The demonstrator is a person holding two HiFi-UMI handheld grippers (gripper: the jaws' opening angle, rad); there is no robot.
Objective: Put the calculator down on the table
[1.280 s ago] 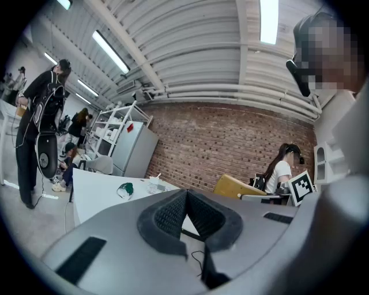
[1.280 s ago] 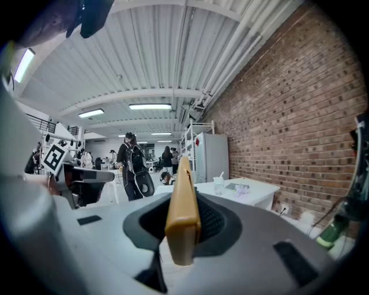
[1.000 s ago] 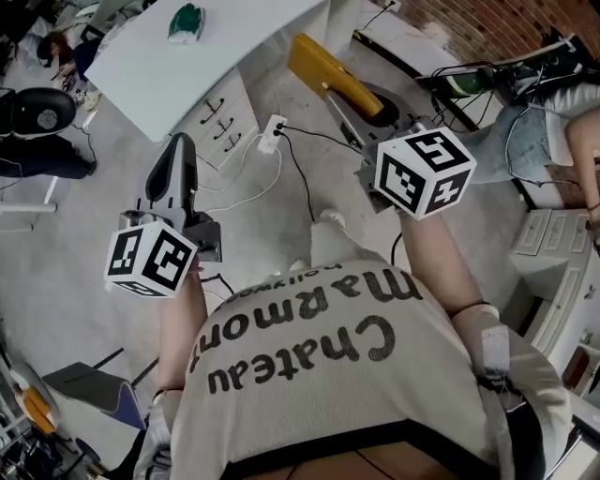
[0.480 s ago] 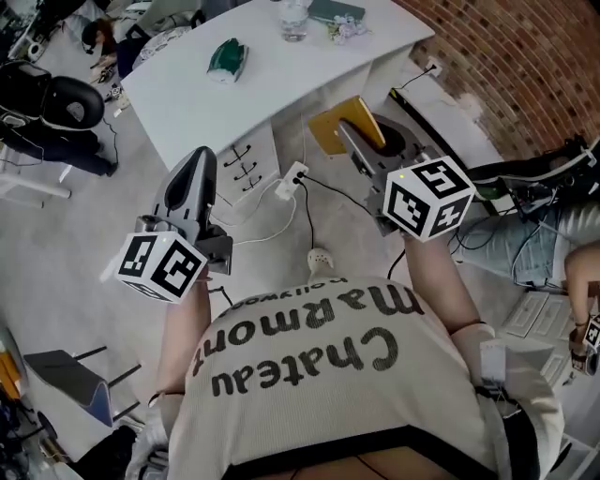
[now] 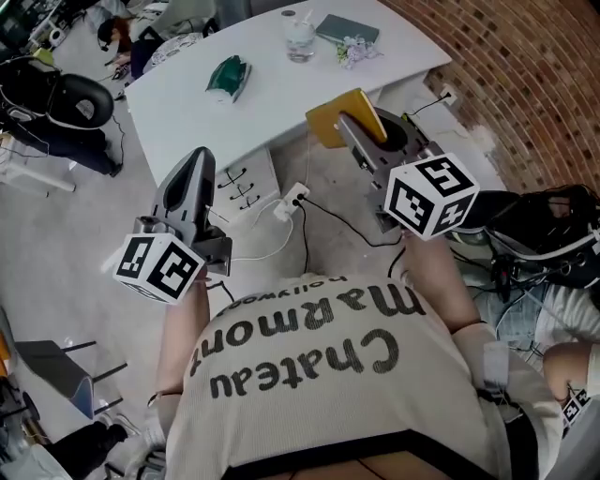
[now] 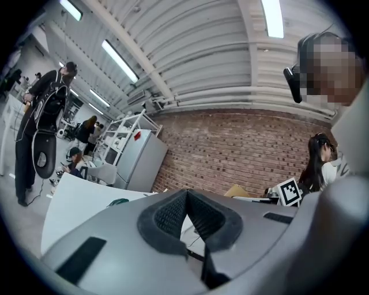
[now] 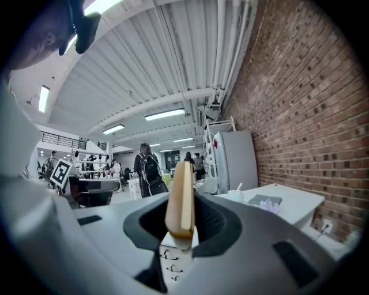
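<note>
1. The right hand-held gripper (image 5: 356, 133) was pinching the calculator (image 5: 339, 114), a flat yellow slab. In the right gripper view the calculator (image 7: 180, 199) stood edge-on between the pads and rose above the jaw tips.
2. The calculator was held in the air by the near edge of the bench (image 5: 187, 108), not resting on it.
3. The left hand-held gripper (image 5: 194, 161) had its pads pressed together with nothing between them, as the left gripper view confirmed (image 6: 185, 199).
4. The white bench lay ahead of both hand-held grippers. On it, ahead of the left one, lay a green object (image 5: 228, 75). Further ahead of the right one stood a glass (image 5: 300, 39), with a notebook (image 5: 345, 28) just beyond.
5. Below the bench edge, between the two hand-held grippers, stood a drawer unit (image 5: 239, 178). Just in front of it a power strip (image 5: 291, 199) lay on the floor (image 5: 75, 244), with cables trailing from it.
6. An office chair (image 5: 70, 98) stood well to the left of the left hand-held gripper.
7. A brick wall (image 5: 525, 84) ran to the right of the right one.
</note>
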